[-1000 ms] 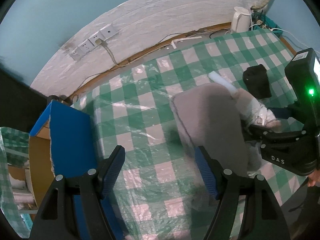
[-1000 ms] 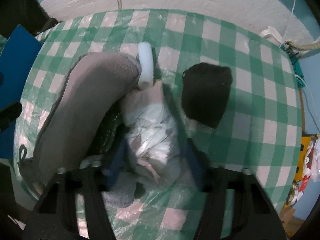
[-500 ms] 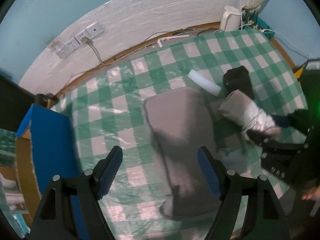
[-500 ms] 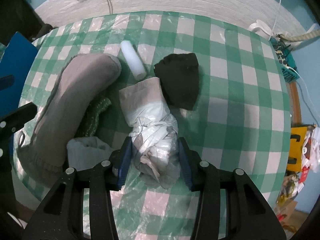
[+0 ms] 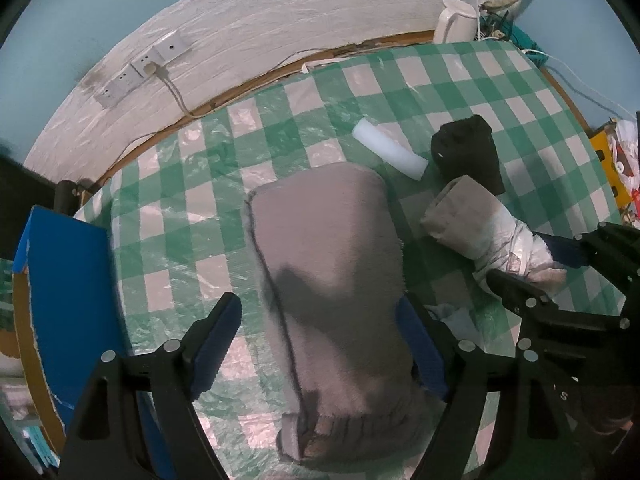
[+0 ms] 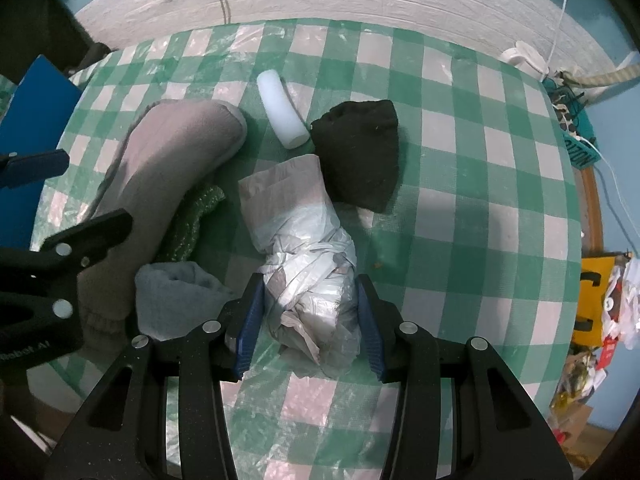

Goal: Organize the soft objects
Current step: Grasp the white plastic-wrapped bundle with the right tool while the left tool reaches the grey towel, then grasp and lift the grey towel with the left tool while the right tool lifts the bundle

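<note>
With the right gripper (image 6: 308, 320) clenching the plastic-wrapped bundle (image 6: 304, 248) at lower centre of its view, the left gripper (image 5: 320, 344) is opening its jaws around the grey sock (image 5: 328, 280), unpinched at mid-frame, and probably ought to be closing squarely across its middle.

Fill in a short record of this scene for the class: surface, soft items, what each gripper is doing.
surface: table with green checked cloth
soft items: grey sleeve, plastic-wrapped bundle, black cloth, white foam roll, green knit, pale grey cloth
left gripper: jaws opening, astride the grey sleeve
right gripper: closed on the plastic-wrapped bundle
</note>
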The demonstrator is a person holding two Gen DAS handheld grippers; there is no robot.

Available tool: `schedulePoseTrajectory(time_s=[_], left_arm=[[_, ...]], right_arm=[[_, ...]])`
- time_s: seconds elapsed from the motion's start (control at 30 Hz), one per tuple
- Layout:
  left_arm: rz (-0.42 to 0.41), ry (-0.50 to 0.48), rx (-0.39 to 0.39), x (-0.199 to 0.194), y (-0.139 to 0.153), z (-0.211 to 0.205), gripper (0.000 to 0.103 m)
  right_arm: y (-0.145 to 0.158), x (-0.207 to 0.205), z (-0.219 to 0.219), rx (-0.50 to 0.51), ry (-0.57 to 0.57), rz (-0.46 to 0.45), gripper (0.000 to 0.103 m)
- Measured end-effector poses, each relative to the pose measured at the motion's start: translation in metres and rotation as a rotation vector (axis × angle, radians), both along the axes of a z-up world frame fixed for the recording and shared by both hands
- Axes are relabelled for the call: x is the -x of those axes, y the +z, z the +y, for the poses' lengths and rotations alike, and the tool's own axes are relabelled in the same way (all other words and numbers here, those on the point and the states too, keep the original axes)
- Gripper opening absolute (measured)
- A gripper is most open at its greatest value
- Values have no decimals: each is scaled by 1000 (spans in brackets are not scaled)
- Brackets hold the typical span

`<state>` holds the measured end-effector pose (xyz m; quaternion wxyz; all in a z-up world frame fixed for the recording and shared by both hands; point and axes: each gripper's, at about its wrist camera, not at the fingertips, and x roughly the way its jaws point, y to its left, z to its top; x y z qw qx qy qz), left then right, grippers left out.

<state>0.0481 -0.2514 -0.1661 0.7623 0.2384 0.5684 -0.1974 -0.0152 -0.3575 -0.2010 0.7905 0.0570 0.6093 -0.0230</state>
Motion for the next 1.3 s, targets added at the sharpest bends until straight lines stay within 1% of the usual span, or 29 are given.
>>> schedulePoseTrajectory(time_s=[0.1, 0.17, 0.3, 0.4, 0.43, 0.47, 0.53, 0.57, 0.6, 0.67, 0.77, 0.87, 1.03, 1.17, 1.3], left_arm=[[12, -18, -9, 1, -8, -4, 83], [21, -31, -28, 2, -15, -6, 86], [20, -46, -68, 4, -27, -4, 86], [38, -33, -61, 1, -30, 2, 86], [47, -26, -49, 0, -30, 5, 81], [57, -20, -28, -2, -30, 8, 70], [76, -16, 7, -4, -29, 13, 58], [96, -12, 21, -5, -30, 15, 50], [103, -11, 27, -6, -30, 18, 46], [98, -10, 41, -6, -27, 21, 35], [91, -12, 51, -6, -21, 23, 26], [67, -12, 51, -5, -14, 27, 22], [32, 0, 47, -5, -7, 34, 21], [-13, 0, 42, 0, 4, 38, 21], [-38, 0, 63, 8, 17, 44, 21]], right_arm=[[-2, 0, -2, 1, 0, 7, 44], [-4, -1, -5, 1, 0, 12, 44], [-7, -2, -7, 2, 2, 18, 44], [-8, -4, -7, 5, 5, 19, 44], [-9, -4, -6, 7, 5, 19, 44], [-9, -5, -6, 7, 7, 19, 44], [-8, -5, -4, 9, 12, 18, 44], [-8, -6, -2, 10, 13, 17, 44], [-7, -6, 0, 11, 16, 14, 44], [-5, -6, 3, 15, 19, 10, 44], [-1, -6, 4, 19, 22, 2, 44], [4, -6, 5, 22, 24, -7, 44], [13, -6, 9, 28, 30, -28, 44], [22, -4, 14, 36, 37, -45, 44], [28, -5, 18, 43, 43, -57, 44]])
